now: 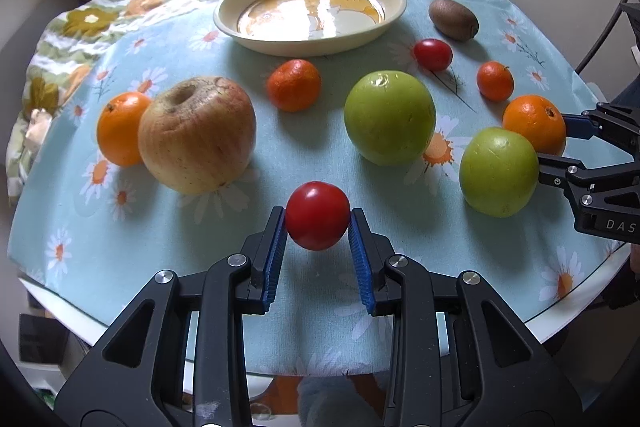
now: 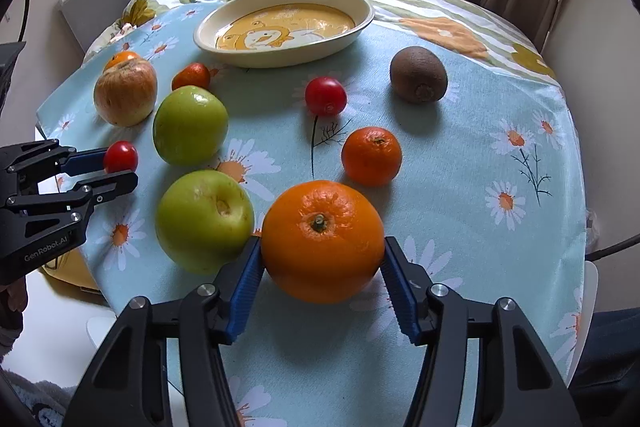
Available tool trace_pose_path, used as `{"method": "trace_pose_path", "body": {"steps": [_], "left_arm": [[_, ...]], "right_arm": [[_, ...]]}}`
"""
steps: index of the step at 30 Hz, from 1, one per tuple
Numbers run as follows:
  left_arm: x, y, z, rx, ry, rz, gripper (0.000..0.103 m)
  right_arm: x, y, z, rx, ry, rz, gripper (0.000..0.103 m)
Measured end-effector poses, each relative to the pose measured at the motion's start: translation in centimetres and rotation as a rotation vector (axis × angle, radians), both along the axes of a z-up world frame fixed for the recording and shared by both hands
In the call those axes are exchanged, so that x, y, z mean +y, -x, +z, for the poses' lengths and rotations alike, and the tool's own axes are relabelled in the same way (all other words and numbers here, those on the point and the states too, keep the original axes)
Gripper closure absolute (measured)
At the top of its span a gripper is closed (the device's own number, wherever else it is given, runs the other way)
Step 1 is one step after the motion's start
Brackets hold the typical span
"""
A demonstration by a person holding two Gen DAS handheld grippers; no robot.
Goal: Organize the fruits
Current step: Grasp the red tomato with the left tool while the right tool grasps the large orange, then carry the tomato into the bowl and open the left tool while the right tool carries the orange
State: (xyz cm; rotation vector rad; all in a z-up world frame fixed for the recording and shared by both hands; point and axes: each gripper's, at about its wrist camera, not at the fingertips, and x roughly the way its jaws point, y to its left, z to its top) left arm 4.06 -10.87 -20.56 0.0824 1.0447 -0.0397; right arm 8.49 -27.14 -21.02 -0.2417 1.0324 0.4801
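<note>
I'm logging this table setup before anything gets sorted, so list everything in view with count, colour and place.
Round red tomatoes: 2; one between the left pads, one mid-table.
Large oranges: 2; one between the right pads, one beside the russet apple.
Small mandarins: 2, deep orange;.
Smooth green apples: 2;.
Russet red-yellow apple: 1, left side.
Fuzzy brown kiwi: 1, right of dish.
Cream oval dish with bear print: 1, far side, nothing in it.
Blue daisy tablecloth: 1.
Left hand-held gripper; right hand-held gripper: black, blue pads.
</note>
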Motion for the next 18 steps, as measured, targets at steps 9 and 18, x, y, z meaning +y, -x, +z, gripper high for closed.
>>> {"method": "trace_pose_path", "body": {"steps": [9,18], "left_arm": [[-0.1,0.4,3.3,-0.052,0.006,0.023,0.067],[1.1,-0.9,8.4,-0.146,0.019,0.068,0.067]], "right_arm": [[-0.6,0.2,2.7,-0.038,-0.028,-0.001,0.049],[0.1,-0.9,6.6,-0.071,-0.072,-0.006,0.049]]}}
